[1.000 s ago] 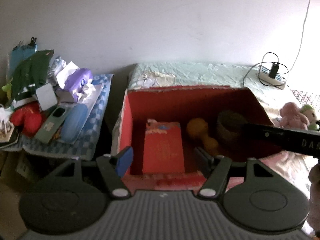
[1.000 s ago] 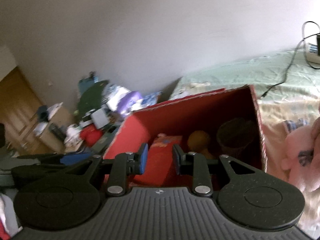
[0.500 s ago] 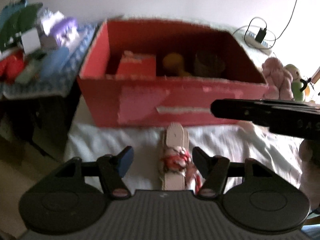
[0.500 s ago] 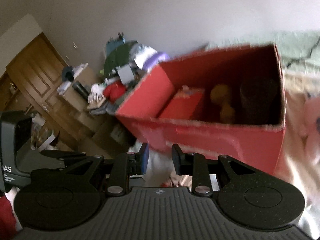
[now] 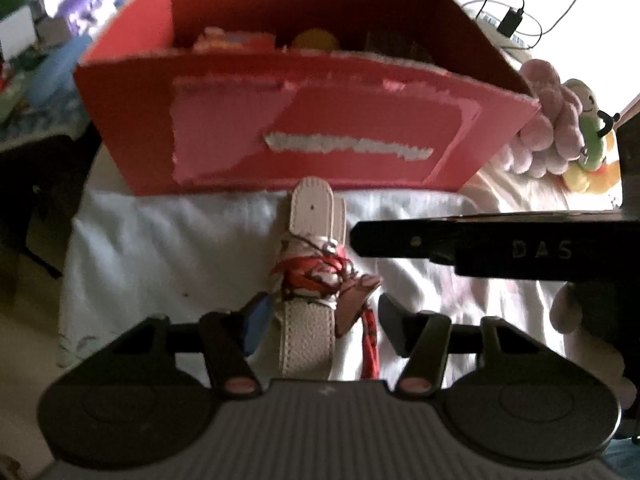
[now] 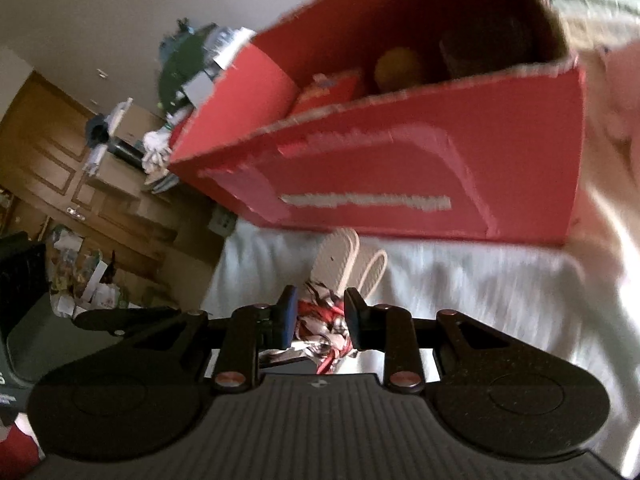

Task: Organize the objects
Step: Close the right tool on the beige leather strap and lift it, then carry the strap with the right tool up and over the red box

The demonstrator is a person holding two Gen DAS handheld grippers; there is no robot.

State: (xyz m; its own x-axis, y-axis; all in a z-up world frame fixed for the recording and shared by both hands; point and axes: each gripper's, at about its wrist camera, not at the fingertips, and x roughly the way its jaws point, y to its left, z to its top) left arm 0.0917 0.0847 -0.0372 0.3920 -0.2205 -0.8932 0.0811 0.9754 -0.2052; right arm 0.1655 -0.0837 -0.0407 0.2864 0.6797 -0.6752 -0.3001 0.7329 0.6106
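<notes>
1. Left gripper has been closing in, jaws half open around the white strap. Not pinching yet.
2. Strap lies on the white sheet, at 6 o'clock from the red box.
3. Right gripper straddles the red cord tangle; can't tell if it's gripping.
4. Risk: cord snags, or both grippers collide.

Box sits on the bed, open top. Inside it, left to right: a flat packet, a rounded toy, a cup-like container, all low behind the near wall. Strap with tangled cord lies on the bed just in front of the box, one end near touching the box wall. Plush toys on the bed right of the box. Charger and cable behind the box, right. Cluttered side table left of the box.
</notes>
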